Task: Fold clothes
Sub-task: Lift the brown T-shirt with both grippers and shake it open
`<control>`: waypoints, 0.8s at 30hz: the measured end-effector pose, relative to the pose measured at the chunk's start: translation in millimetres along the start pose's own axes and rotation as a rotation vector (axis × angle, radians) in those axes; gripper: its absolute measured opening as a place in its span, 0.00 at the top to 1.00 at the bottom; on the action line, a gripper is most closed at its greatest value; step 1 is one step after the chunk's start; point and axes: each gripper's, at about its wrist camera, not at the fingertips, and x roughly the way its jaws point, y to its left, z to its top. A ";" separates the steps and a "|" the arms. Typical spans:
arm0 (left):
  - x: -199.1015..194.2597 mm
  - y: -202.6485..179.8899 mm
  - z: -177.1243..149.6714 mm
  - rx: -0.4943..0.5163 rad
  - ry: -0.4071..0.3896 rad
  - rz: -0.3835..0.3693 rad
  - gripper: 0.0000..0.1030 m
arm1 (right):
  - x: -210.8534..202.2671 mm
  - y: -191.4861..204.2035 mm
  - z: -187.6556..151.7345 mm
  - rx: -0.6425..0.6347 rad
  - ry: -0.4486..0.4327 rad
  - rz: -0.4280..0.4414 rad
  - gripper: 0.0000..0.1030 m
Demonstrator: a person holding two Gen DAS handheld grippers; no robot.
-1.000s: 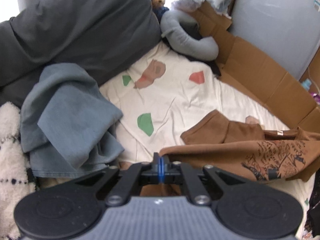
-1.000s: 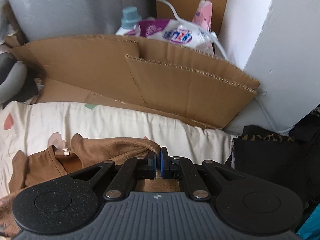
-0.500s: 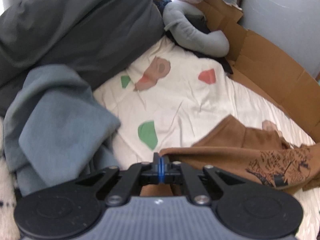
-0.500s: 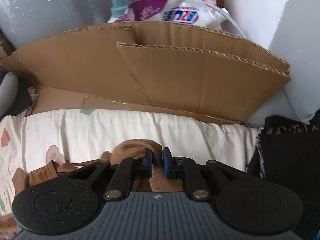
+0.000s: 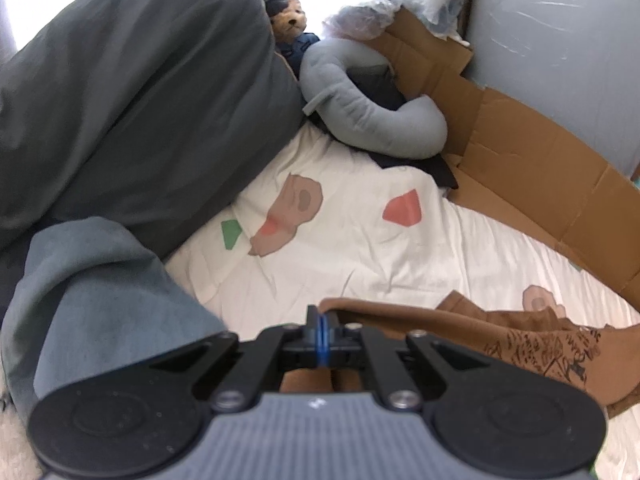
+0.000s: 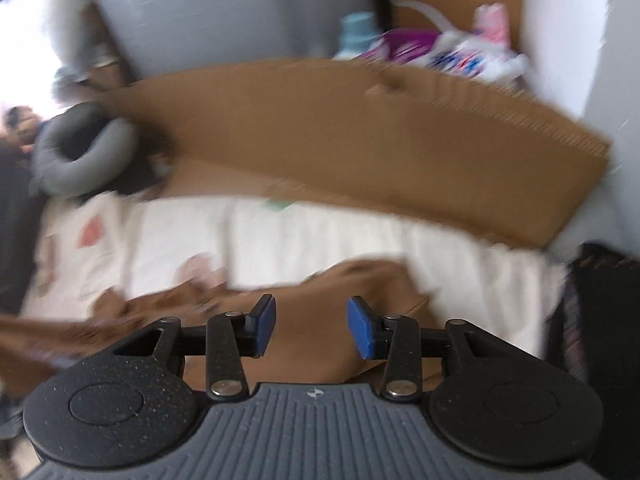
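Note:
A brown printed shirt lies on the cream patterned bedsheet. My left gripper is shut on the shirt's edge, and the cloth runs off to the right from the blue pads. In the blurred right wrist view the same brown shirt lies flat under my right gripper. Its jaws are opening, the blue pads stand well apart, and nothing is pinched between them.
A blue-grey garment and a dark grey duvet lie to the left. A grey curved pillow and a teddy bear sit at the back. Cardboard sheets line the far side, with detergent packs behind. Dark cloth lies at right.
My right gripper has opened and let go of the brown shirt, which now lies flat. My left gripper, still shut on the shirt, has carried its edge across the sheet.

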 end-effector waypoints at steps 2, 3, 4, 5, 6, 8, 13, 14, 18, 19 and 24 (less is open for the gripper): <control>1.6 -2.6 3.4 0.000 -0.003 -0.001 0.99 | 1.6 12.9 -14.6 -0.013 0.016 0.046 0.54; 1.7 -4.0 5.3 0.000 -0.004 -0.003 0.99 | 4.1 19.3 -22.7 -0.020 0.028 0.064 0.54; 1.5 -5.2 7.1 0.003 -0.007 -0.004 0.99 | 6.8 24.6 -29.3 -0.024 0.038 0.079 0.54; 0.8 -6.4 8.8 0.009 -0.011 -0.004 0.99 | 9.7 30.0 -36.1 -0.029 0.048 0.093 0.54; 0.1 -7.8 10.6 0.016 -0.014 -0.004 0.99 | 13.1 35.4 -43.3 -0.035 0.060 0.107 0.54; -1.1 -10.4 14.4 0.026 -0.020 -0.005 0.99 | 20.1 46.2 -57.7 -0.047 0.085 0.136 0.54; -5.6 -16.7 23.8 0.050 -0.033 -0.014 0.99 | 36.0 78.1 -99.2 -0.061 0.151 0.222 0.48; -6.1 -17.8 26.6 0.053 -0.036 -0.017 0.99 | 40.0 83.5 -108.2 -0.062 0.164 0.233 0.47; -5.8 -25.3 38.2 0.074 -0.053 -0.021 0.99 | 59.3 102.7 -142.2 -0.063 0.216 0.277 0.47; -4.7 -27.8 40.8 0.081 -0.057 -0.021 0.99 | 64.1 106.3 -149.8 -0.064 0.221 0.283 0.47; 5.2 -36.7 52.7 0.100 -0.070 -0.026 0.99 | 91.9 118.3 -176.6 -0.033 0.255 0.305 0.47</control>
